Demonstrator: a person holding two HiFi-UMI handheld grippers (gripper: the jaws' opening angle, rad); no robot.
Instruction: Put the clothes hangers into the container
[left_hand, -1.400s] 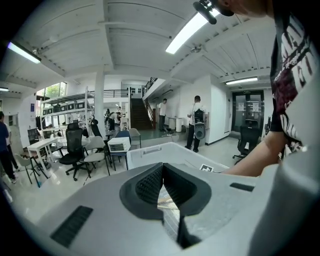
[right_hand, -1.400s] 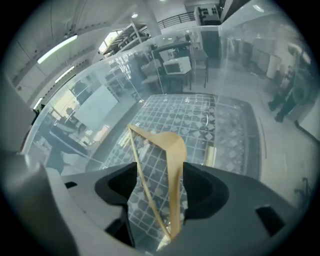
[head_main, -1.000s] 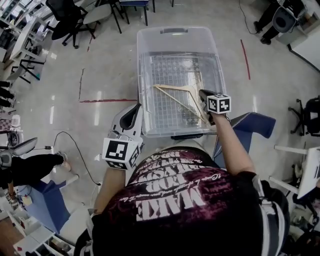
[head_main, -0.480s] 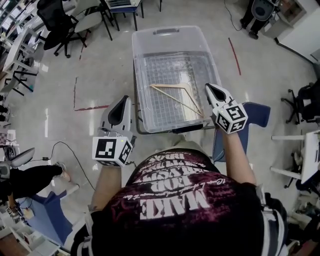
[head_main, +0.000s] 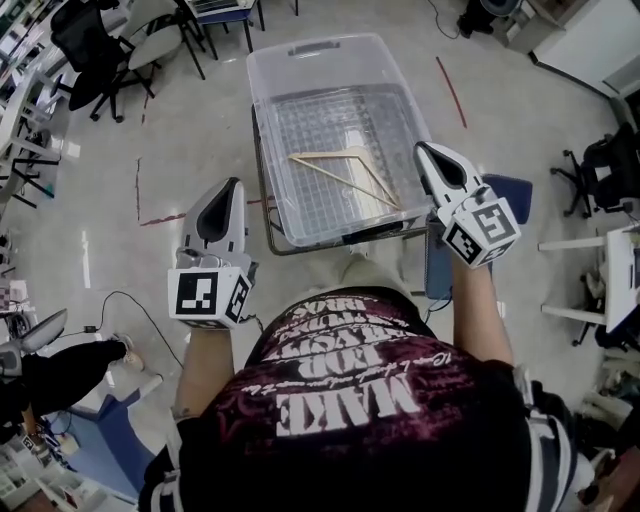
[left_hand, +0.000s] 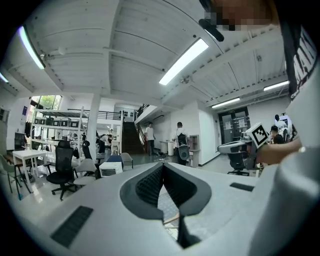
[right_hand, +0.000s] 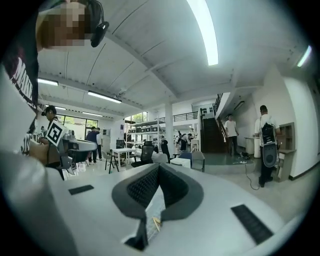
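- Low at the left of the head view, the left gripper (head_main: 232, 186) hangs outside the clear plastic storage container (head_main: 262, 150), jaws clenched together on nothing. It is probably best kept off that near wall so the bin is not nudged on its thin metal stand (head_main: 268, 235).
- At upper centre, the container already holds one hanger, so this placing looks finished. No other hanger shows, and the sensible move is a clean withdrawal upward rather than across the rim.
- Right of centre, the right gripper (head_main: 424, 150) sits just beside the container's right wall, its jaws pressed shut and empty. They would need to part before any new reach.
- The pale wooden triangular clothes hanger (head_main: 327, 155) is slim and light. It lies flat on the gridded floor in the bin's lower right part, apart from both grippers. Its hook is too small to make out.
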